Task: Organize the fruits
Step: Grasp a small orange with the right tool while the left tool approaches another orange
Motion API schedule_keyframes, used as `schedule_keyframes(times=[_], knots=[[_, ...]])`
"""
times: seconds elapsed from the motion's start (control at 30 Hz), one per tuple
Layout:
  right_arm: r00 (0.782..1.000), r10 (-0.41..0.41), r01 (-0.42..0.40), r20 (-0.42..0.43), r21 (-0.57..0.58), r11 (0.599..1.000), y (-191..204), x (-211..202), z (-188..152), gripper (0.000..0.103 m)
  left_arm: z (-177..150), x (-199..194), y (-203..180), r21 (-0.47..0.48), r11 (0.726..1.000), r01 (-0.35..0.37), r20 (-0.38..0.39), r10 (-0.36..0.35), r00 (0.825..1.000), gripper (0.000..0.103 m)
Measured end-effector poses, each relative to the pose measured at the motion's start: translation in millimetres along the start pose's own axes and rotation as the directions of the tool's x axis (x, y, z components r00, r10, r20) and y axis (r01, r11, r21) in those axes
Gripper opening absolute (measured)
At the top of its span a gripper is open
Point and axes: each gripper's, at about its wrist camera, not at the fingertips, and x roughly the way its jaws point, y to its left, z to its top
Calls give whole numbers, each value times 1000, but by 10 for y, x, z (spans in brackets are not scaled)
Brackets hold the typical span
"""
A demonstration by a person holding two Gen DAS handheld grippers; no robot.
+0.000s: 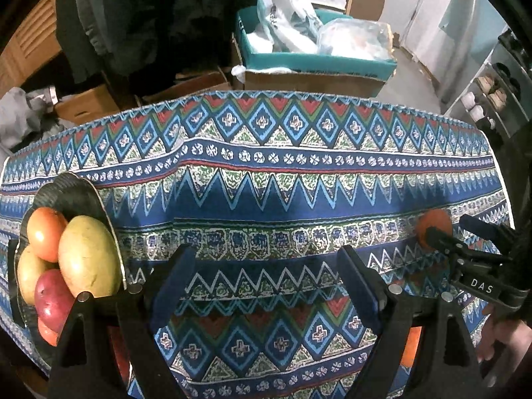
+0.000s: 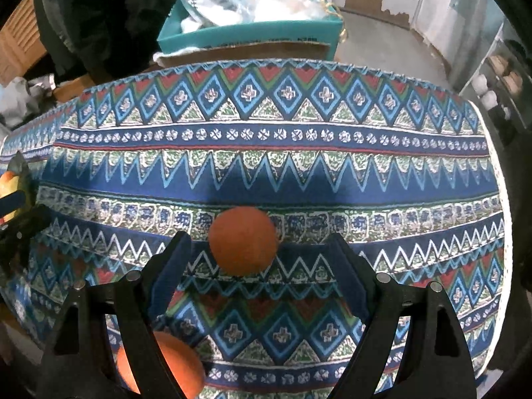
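Dark bowl (image 1: 71, 188) holding mango (image 1: 88, 254), apples, both grippers' fingers (image 1: 173, 276) spread, empty, orange (image 2: 243, 241) on tablecloth (image 1: 282, 166)

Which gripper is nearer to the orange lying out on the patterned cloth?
Right. The right gripper is open with the orange just ahead, between its fingertips. The left gripper is open over bare tablecloth, beside the fruit tray, well away from that orange.

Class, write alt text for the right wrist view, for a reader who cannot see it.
An orange lies on a patterned tablecloth just ahead of the open right gripper, not yet touched by its fingers. A second orange sits near the bottom edge, partly hidden behind the gripper's left finger. Boxes and bags crowd the floor beyond the table.
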Motion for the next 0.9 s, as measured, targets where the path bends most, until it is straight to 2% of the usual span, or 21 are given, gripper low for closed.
schedule_keyframes(times=[0.1,0.27,0.53,0.9], knots=[[1000,6,-6,-17,-2,1000,2,90,20,83,-2,67,-2,-2,1000,2,-15,-2,1000,88],[999,16,-16,-44,-5,1000,25,211,23,74,-1,130,-29,4,1000,9,-29,-9,1000,88],[998,53,-53,-37,-2,999,38,319,48,44,7,133,-129,23,999,26,-30,-25,999,88],[1000,10,-9,-15,30,1000,-78,40,-94,44,-87,-60,-315,54,996,69,-11,-69,998,88]])
